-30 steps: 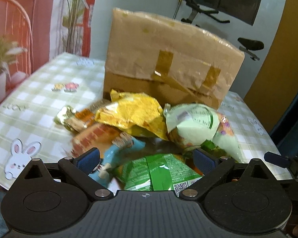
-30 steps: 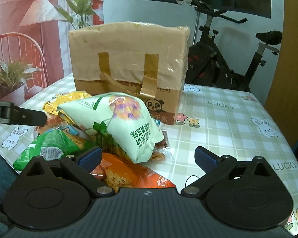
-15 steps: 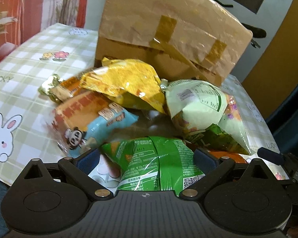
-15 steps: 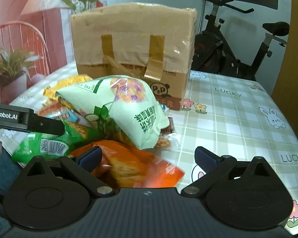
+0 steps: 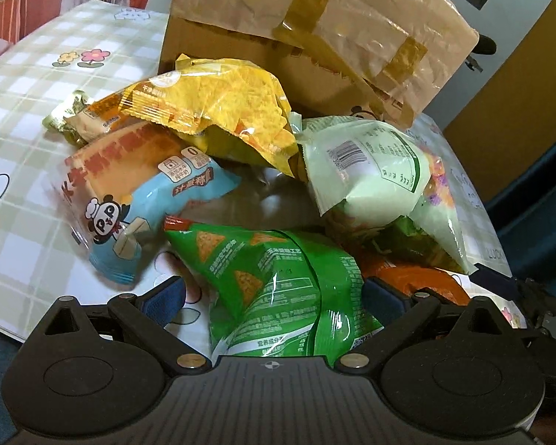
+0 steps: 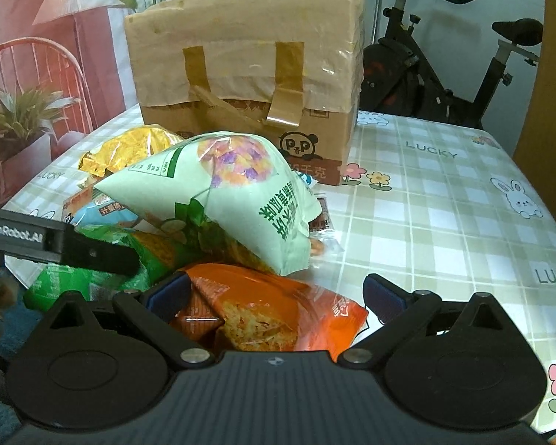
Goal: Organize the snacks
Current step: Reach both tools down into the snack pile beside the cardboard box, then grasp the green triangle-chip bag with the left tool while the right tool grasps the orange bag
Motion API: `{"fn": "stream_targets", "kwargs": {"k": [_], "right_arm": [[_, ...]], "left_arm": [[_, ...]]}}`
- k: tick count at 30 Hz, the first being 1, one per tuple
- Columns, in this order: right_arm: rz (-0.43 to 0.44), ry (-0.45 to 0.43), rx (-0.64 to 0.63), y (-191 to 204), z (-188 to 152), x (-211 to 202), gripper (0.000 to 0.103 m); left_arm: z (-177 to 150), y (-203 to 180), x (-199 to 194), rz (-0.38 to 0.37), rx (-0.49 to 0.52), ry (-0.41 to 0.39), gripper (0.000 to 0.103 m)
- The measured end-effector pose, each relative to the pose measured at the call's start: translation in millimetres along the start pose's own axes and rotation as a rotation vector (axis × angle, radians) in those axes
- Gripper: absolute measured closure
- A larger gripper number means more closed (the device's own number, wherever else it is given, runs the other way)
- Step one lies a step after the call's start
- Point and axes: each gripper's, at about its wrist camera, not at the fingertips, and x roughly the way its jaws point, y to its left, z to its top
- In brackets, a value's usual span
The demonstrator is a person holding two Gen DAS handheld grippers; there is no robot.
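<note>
A pile of snack bags lies on the checked tablecloth in front of a taped cardboard box [image 5: 315, 37]. My left gripper [image 5: 274, 296] is open with a green chip bag [image 5: 278, 282] between its fingers. Behind it lie a blue panda bag [image 5: 137, 200], a yellow bag [image 5: 222, 111] and a pale green bag [image 5: 374, 170]. My right gripper [image 6: 274, 293] is open with an orange chip bag [image 6: 270, 307] between its fingers. The pale green bag [image 6: 226, 193] rests just beyond it. The left gripper's finger [image 6: 74, 244] shows at the left of the right wrist view.
The cardboard box [image 6: 248, 74] stands at the back of the table. The tablecloth [image 6: 444, 222] stretches to the right of the pile. An exercise bike [image 6: 444, 74] stands behind the table, a potted plant [image 6: 15, 129] and red chair to the left.
Both grippers have moved forward and down into the pile. The green bag now sits between the left fingers and the orange bag between the right fingers.
</note>
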Motion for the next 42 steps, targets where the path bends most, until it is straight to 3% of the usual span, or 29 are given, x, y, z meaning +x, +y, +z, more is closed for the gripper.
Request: {"fn": "stream_targets", "kwargs": {"k": [7, 10, 20, 30, 36, 42], "right_arm": [[0.005, 0.015, -0.020, 4, -1, -6, 0.002], [0.011, 0.032, -0.010, 2, -2, -4, 0.002], [0.040, 0.104, 0.079, -10, -7, 12, 0.002], [0.062, 0.098, 0.129, -18, -8, 18, 0.002], [0.099, 0.083, 0.123, -17, -8, 17, 0.015], [0.083, 0.062, 0.105, -14, -7, 10, 0.027]], "left_arm": [[-2, 3, 4, -0.040, -0.022, 0.018, 0.001], [-1, 2, 2, -0.069, -0.003, 0.000, 0.012], [-1, 6, -12, -0.029, -0.004, -0.044, 0.018], [3, 3, -44, 0.064, 0.024, -0.182, 0.019], [-2, 0, -57, 0.104, 0.038, -0.237, 0.019], [-6, 5, -68, 0.145, 0.017, -0.271, 0.019]]}}
